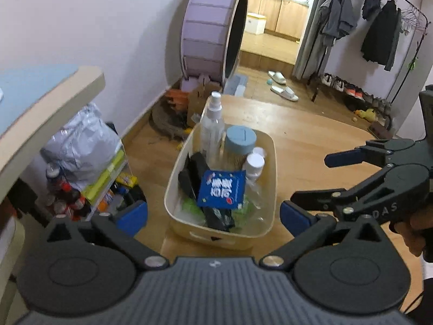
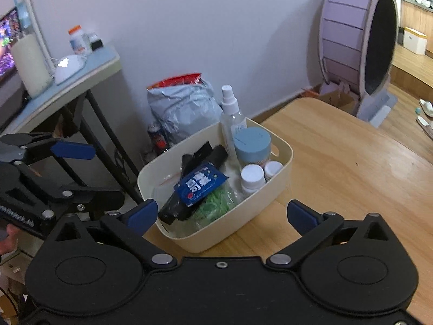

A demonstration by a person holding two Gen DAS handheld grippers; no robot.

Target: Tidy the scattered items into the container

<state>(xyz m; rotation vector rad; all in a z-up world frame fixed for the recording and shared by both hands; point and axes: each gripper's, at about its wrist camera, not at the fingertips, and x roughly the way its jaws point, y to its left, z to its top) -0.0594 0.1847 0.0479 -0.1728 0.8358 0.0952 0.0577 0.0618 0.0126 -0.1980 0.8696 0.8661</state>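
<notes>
A cream bin stands on the wooden table. It holds a clear spray bottle, a blue-lidded jar, two white-capped bottles, a blue sachet, black packets and a green-filled bag. My left gripper is open and empty, just in front of the bin. My right gripper is open and empty, also in front of the bin; it also shows at the right of the left wrist view.
The wooden table extends right of the bin. A purple exercise wheel stands by the wall. A grey bag, soda bottles and a blue-topped side table are to the left. A clothes rack stands far right.
</notes>
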